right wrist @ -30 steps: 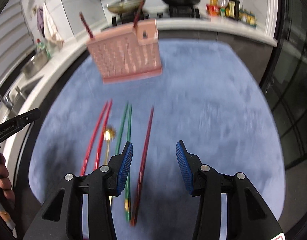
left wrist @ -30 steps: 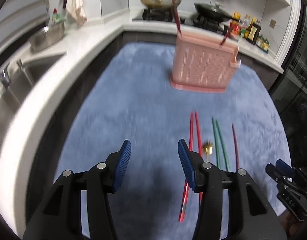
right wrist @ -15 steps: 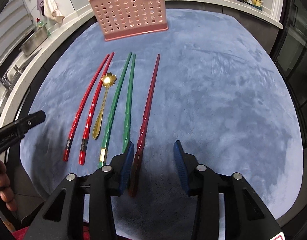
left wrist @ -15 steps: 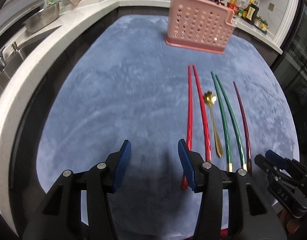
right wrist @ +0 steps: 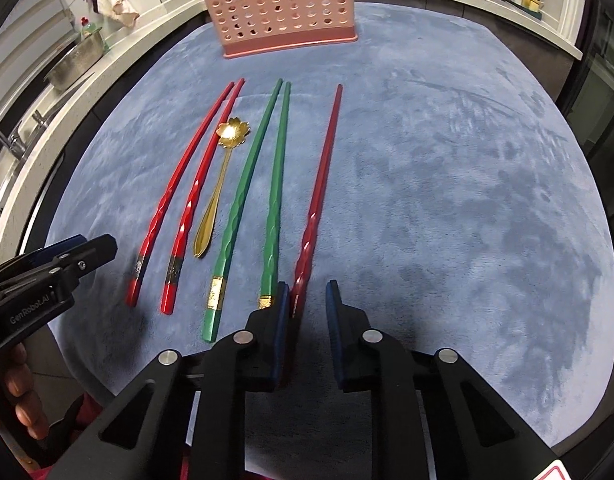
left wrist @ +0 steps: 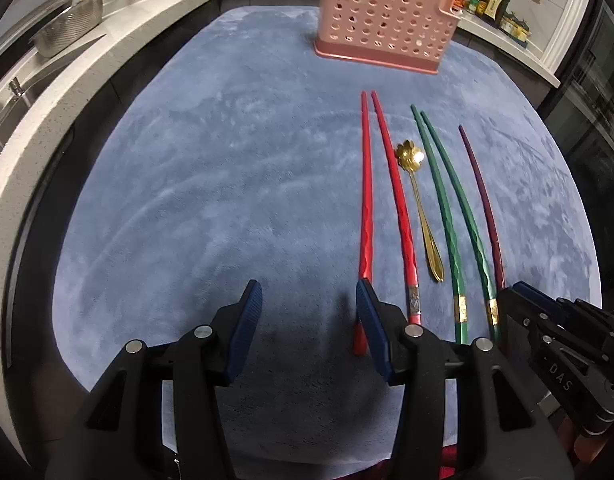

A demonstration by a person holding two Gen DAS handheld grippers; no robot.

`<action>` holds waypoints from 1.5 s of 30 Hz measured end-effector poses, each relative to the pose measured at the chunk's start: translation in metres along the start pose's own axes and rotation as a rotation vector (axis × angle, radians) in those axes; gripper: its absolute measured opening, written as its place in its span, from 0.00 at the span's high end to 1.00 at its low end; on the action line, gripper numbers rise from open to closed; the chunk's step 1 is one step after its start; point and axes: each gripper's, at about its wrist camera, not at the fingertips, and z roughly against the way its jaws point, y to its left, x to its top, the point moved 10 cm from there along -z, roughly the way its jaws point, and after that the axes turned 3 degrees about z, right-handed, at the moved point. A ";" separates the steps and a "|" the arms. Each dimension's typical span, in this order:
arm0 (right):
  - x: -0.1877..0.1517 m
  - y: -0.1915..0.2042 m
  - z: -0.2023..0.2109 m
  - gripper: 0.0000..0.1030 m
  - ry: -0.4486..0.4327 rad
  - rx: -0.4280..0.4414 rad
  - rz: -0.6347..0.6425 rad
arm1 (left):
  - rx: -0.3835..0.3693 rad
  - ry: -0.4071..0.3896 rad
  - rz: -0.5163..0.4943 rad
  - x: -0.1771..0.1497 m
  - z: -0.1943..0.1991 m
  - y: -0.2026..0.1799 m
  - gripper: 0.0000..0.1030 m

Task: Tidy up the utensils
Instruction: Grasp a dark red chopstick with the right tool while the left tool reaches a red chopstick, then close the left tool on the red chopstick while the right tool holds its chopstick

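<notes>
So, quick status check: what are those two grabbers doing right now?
Right gripper: fingers closing around the dark red chopstick, still flat on the blue mat. Left gripper: open, empty, beside the red chopsticks. Path to the pink holder clear.

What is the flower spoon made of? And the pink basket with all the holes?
The flower spoon looks like metal with a polished gold finish: a bright glint sits in its bowl. The pink basket looks like moulded plastic, matt, with even round holes and a smooth rim. Neither can be told for sure from looks alone.
</notes>
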 end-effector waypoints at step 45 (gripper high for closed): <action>-0.011 -0.005 -0.002 0.93 0.022 0.007 -0.031 | -0.049 0.067 -0.063 -0.017 -0.020 -0.022 0.83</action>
